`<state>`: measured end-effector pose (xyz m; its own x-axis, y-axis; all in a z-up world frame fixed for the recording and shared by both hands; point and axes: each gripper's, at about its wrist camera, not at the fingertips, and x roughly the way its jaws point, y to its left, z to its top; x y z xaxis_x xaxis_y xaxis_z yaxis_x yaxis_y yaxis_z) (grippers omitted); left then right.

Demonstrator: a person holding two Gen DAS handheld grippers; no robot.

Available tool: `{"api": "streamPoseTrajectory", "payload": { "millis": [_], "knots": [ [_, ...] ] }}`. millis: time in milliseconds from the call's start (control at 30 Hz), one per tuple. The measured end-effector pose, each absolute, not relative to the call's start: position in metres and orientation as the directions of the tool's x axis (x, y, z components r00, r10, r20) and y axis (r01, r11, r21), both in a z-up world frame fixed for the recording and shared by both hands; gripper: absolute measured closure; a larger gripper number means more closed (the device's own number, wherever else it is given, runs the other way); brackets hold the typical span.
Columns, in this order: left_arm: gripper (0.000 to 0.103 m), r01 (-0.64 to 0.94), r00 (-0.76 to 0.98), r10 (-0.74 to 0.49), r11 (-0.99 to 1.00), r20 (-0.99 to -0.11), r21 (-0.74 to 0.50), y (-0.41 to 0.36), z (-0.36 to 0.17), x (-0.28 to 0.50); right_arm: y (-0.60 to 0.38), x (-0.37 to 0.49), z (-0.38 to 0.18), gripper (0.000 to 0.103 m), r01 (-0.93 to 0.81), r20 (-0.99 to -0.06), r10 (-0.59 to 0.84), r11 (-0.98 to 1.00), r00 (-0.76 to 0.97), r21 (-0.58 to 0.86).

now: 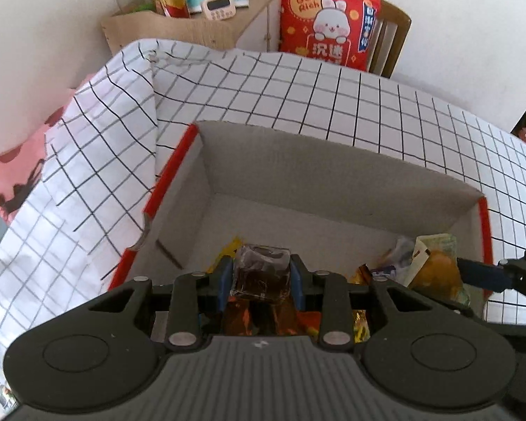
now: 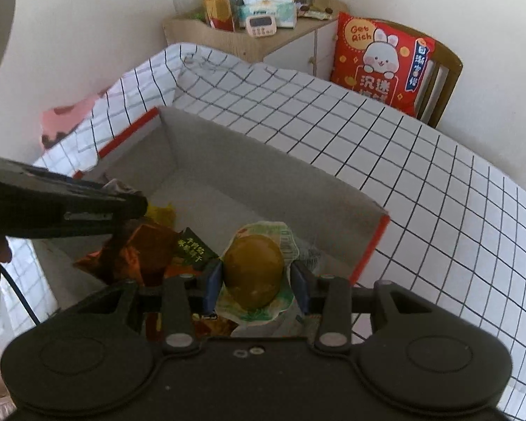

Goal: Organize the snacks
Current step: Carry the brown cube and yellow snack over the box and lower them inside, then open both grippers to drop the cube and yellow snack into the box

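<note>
A grey cardboard box (image 1: pixel 333 175) with red edges stands on the checked tablecloth and holds several snack packets along its near side. My left gripper (image 1: pixel 261 275) hangs over that near side, shut on a dark brown clear-wrapped snack (image 1: pixel 261 273). My right gripper (image 2: pixel 256 277) is shut on a brown egg-shaped snack (image 2: pixel 254 270) in a white and green wrapper, above the box's right end (image 2: pixel 371 242). The right gripper's finger and its packet (image 1: pixel 435 270) show at the right in the left wrist view. In the right wrist view the left gripper (image 2: pixel 63 207) crosses the left side.
The checked cloth (image 1: pixel 333 105) covers the table around the box. Behind it stand a wooden cabinet (image 1: pixel 193 28) with a bottle, tissue box and timer, and a chair with a red rabbit cushion (image 1: pixel 328 24). A pink cloth (image 1: pixel 21 175) lies at the left.
</note>
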<state>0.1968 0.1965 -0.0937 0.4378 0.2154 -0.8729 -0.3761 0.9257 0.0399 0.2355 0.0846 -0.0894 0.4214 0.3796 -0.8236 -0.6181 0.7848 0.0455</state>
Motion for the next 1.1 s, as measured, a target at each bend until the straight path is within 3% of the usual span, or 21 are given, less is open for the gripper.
{"api": "streamPoseTrajectory", "payload": {
  "millis": [533,767,933,1000,1100],
  "knots": [
    [0.07,-0.365,0.375,0.187,0.93,-0.908,0.04,0.196,-0.123,0.219,0.092,0.248,-0.11,0.061,-0.618,-0.847,0.352,0.785,0.397,0.037],
    [0.061,-0.36,0.404,0.176,0.933,-0.898,0.021,0.195,-0.115,0.208,0.088,0.242,-0.105,0.052,-0.617,-0.84,0.365,0.786,0.401,0.047],
    [0.049,-0.358,0.435,0.169,0.934,-0.884,0.003,0.192,-0.104,0.195,0.084,0.234,-0.094,0.046,-0.617,-0.829,0.378,0.786,0.413,0.051],
    [0.049,-0.353,0.448,0.169,0.935,-0.878,0.0,0.191,-0.098,0.189,0.081,0.229,-0.088,0.037,-0.617,-0.818,0.389,0.785,0.424,0.054],
    [0.049,-0.344,0.47,0.172,0.939,-0.866,-0.001,0.188,-0.09,0.18,0.077,0.222,-0.08,0.037,-0.619,-0.807,0.404,0.783,0.43,0.062]
  ]
}}
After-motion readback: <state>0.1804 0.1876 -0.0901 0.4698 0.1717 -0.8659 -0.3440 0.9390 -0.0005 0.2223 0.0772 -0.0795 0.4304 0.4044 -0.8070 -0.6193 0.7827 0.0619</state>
